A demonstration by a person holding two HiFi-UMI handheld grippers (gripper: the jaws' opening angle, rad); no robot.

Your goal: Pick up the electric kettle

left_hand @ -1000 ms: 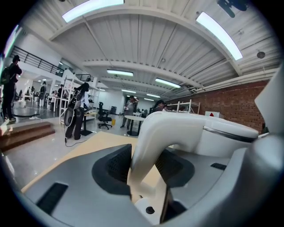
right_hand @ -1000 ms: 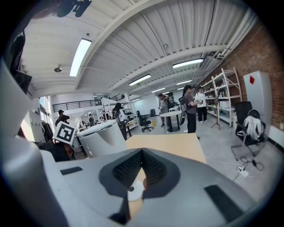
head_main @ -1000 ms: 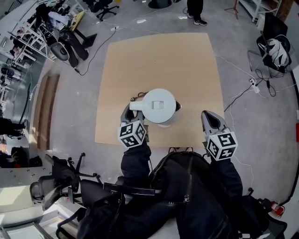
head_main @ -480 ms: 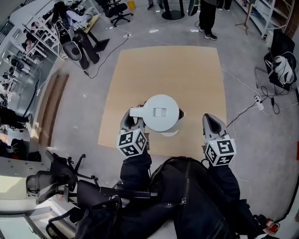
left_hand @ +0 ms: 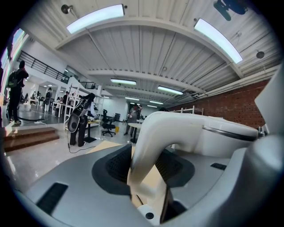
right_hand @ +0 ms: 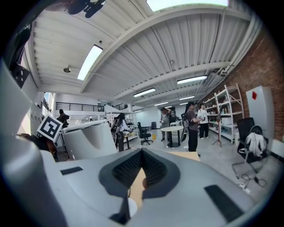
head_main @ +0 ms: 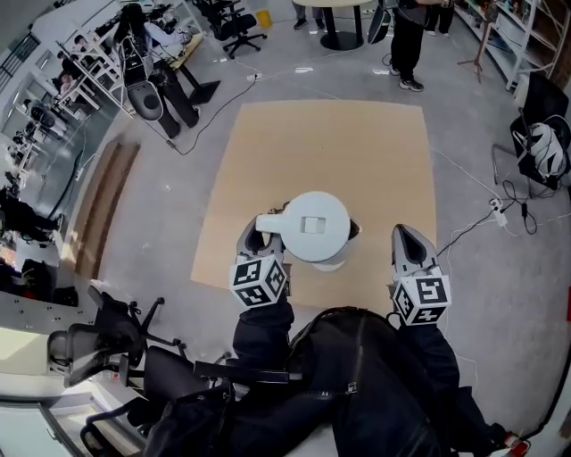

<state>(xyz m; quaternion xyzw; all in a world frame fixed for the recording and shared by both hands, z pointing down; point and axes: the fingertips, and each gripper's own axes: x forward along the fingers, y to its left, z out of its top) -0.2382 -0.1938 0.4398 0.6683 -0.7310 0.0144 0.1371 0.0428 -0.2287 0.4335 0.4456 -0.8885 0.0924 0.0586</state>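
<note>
The white electric kettle [head_main: 314, 225] hangs over the near part of the tan tabletop [head_main: 357, 143], with its round white base [head_main: 333, 262] showing under it. My left gripper [head_main: 260, 230] is shut on the kettle's handle [left_hand: 151, 142] at the kettle's left side. In the left gripper view the curved handle runs between the dark pads [left_hand: 117, 164], and the kettle body [left_hand: 222, 142] fills the right. My right gripper [head_main: 406, 236] is held right of the kettle, apart from it, shut on nothing. The right gripper view shows its jaws [right_hand: 141, 153] meeting and the kettle [right_hand: 88, 139] at left.
A person [head_main: 410, 36] stands beyond the table's far edge beside a round table [head_main: 343, 18]. Cables [head_main: 482, 214] trail on the floor at right, near a chair with a bag [head_main: 544, 143]. Office chairs [head_main: 98, 348] stand at near left, and racks [head_main: 134, 62] at far left.
The kettle, held by the left gripper, has come up toward the head camera, and its base now shows beneath it. The right gripper stays shut beside it.
</note>
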